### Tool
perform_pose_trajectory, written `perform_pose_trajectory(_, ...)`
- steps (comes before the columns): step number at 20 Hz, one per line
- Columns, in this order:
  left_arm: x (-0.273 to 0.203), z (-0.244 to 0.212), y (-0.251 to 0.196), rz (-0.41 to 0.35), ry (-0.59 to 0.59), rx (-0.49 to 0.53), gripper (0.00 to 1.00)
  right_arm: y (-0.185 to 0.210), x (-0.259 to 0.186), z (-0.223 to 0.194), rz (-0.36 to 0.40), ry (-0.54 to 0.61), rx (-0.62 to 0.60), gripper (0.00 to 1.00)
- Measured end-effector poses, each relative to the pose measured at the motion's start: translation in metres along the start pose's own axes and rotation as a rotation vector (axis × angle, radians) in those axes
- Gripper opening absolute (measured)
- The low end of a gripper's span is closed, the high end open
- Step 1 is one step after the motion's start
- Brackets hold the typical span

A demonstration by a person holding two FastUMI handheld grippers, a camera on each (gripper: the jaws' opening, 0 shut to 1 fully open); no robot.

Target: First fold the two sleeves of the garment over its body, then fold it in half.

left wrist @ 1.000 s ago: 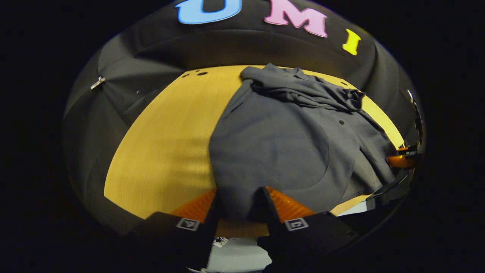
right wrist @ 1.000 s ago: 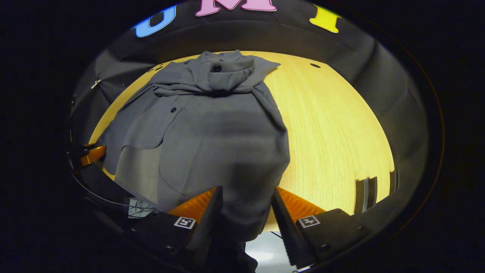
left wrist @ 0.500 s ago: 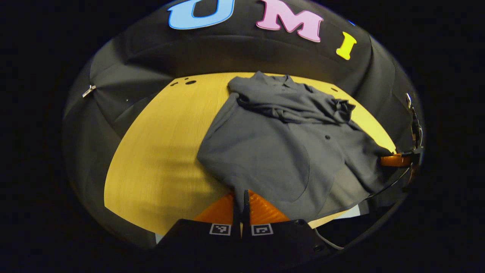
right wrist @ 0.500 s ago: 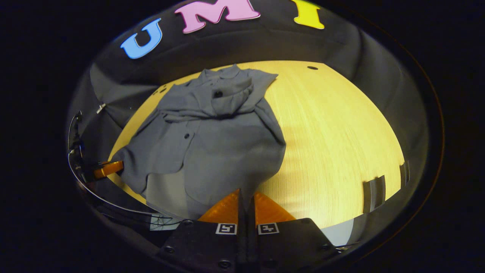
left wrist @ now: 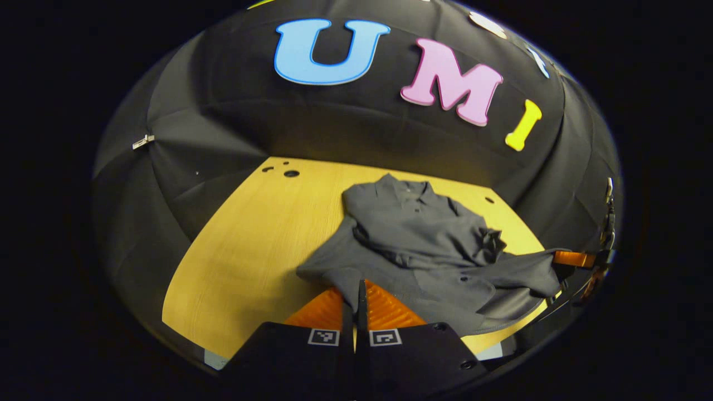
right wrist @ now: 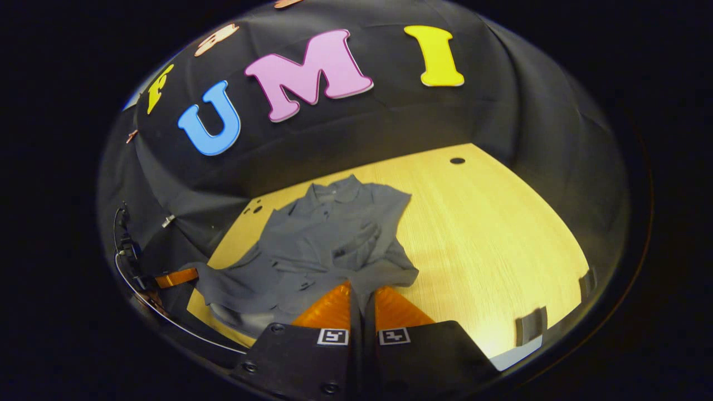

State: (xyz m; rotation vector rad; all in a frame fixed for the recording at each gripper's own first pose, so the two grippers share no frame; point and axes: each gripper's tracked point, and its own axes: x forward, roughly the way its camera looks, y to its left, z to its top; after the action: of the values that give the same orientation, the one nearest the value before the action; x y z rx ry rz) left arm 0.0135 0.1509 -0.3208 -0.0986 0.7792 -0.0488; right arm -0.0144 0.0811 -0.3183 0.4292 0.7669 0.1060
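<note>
Both the left gripper (left wrist: 356,289) and right gripper (right wrist: 362,292) pinch the hem corners of the garment (left wrist: 423,245) (soft, limp, light cloth, likely to sag between grips) nearest the table (left wrist: 250,245) edge.

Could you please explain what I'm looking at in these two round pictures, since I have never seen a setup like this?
There is no robot arm here: a person holds a two-finger gripper in each hand, and a fisheye camera rides on each one, looking forward along its orange fingers. One picture is the left gripper view, the other the right gripper view.

A grey shirt lies on a yellow wooden table, collar toward the far wall, sleeves already folded over its body.

The left gripper is shut on the shirt's near hem at one corner, and the right gripper on the other. The hem is raised off the table, probably to fold the shirt in half. Each gripper also appears at the edge of the other's view.
</note>
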Motion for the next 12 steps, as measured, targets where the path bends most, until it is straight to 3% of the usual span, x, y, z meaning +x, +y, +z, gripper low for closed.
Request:
perform_pose_trajectory(6,0.021,0.078,0.004,0.005,-0.127,0.007,0.05,0.012,0.025,0.087,0.028,-0.135,-0.001,0.05)
perform_pose_trajectory(12,0.052,0.129,-0.001,0.0,-0.192,0.015,0.05,0.009,0.052,0.141,0.037,-0.191,-0.028,0.05)
